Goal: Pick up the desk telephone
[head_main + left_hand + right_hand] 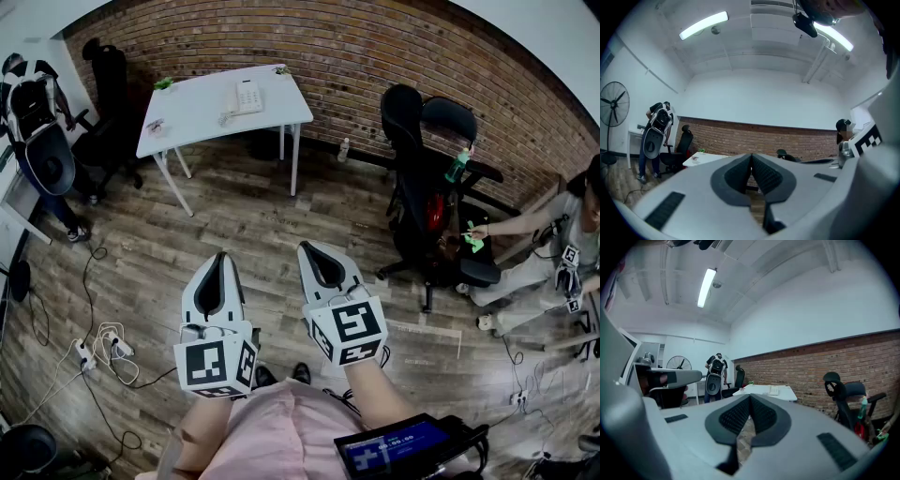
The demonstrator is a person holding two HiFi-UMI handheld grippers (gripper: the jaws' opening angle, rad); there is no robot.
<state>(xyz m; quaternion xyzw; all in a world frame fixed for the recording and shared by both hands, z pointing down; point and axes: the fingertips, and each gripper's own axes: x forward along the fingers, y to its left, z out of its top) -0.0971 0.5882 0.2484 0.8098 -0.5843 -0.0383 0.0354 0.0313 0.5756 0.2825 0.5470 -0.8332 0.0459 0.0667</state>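
Brick wall (375,66) runs along the top of the head view, above a wooden plank floor (234,225). Against that wall, in the upper left of the frame, stands a white bench (187,117). The desk telephone (247,96) lies on its top toward the right end, untouched. Both grippers are in the lower middle of the frame, well apart from the bench, side by side and pointing toward it. The left gripper (221,257) has its fingers (764,176) pressed together with nothing between them. The right gripper (310,247) likewise has its fingers (761,417) closed on nothing. A black office chair (427,187) stands at the right of the frame with a green bottle (457,166) at its armrest, and a seated person (562,234) is at the right edge. Another black chair (108,89) sits just left of the bench. A power strip with cables (94,352) lies on the floor at the lower left.
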